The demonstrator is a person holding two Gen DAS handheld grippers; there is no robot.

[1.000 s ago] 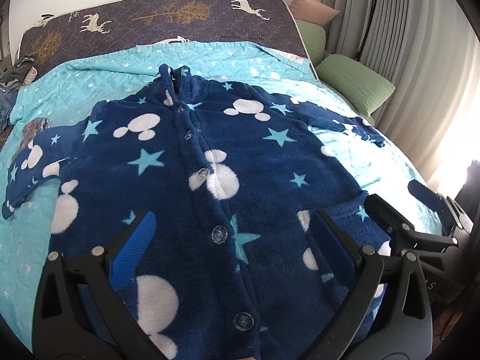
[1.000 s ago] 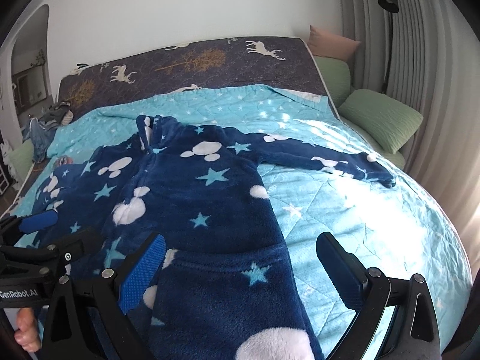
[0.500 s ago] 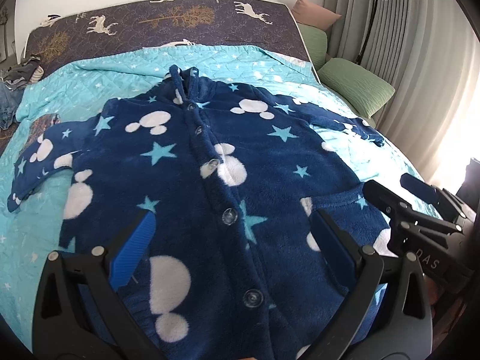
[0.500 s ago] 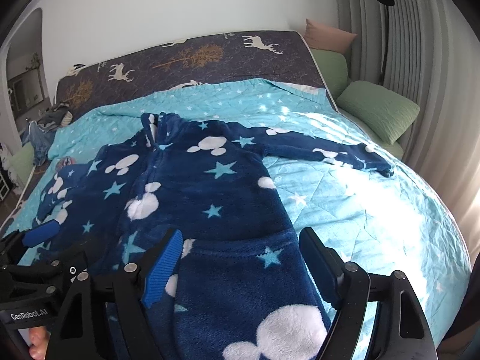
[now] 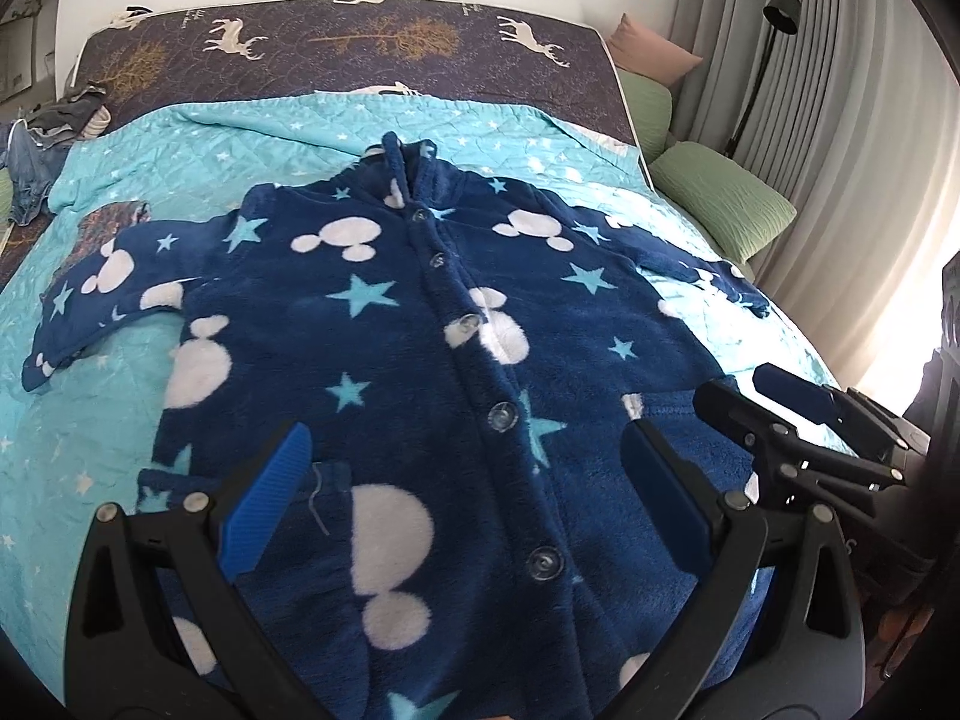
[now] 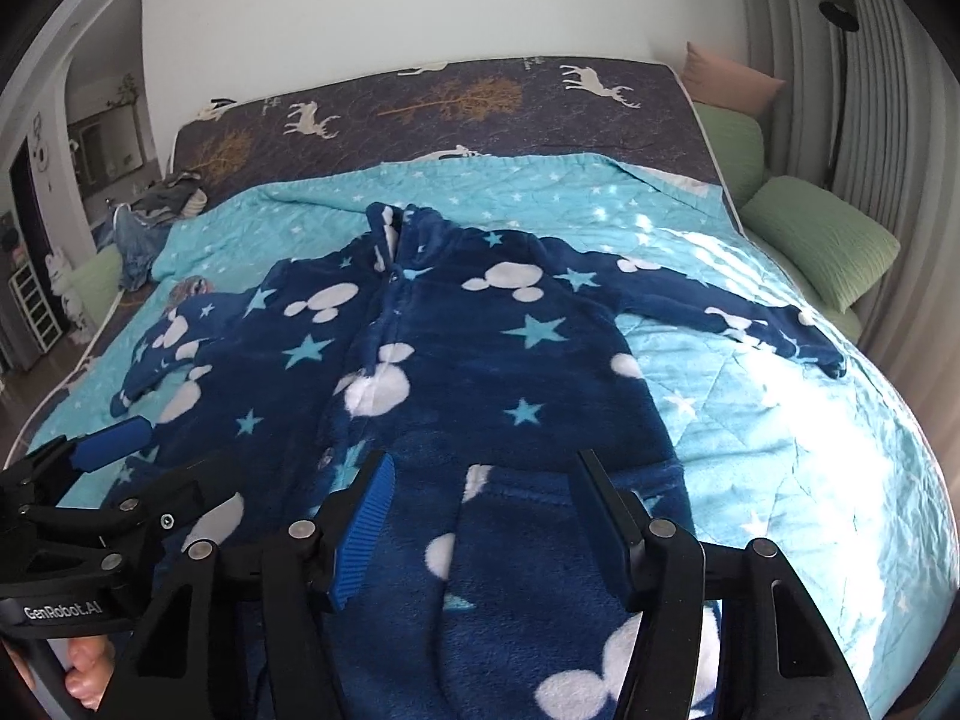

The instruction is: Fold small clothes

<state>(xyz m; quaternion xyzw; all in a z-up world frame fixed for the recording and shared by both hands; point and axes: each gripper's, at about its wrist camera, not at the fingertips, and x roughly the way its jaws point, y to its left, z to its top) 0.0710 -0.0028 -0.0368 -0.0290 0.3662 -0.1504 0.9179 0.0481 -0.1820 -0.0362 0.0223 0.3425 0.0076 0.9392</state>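
One fleece jacket (image 5: 456,360), navy with white dots and teal stars, is laid front-up with both sleeves spread on one turquoise quilt (image 5: 198,162). Five buttons are counted down its front. Two green pillows (image 6: 822,240) are seen beside the bed. Left gripper (image 5: 462,492): jaws spread wide, nothing held. Right gripper (image 6: 480,516): jaws parted, nothing held, over the hem.

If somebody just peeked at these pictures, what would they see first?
First the big fuzzy navy jacket with white mouse heads and blue stars, spread flat and buttoned in the middle of the turquoise quilt, sleeves out to each side. Next, the two open black grippers with blue pads over its bottom hem: the left gripper near the buttons, the right gripper over the pocket side. Behind is a dark deer-print mattress.
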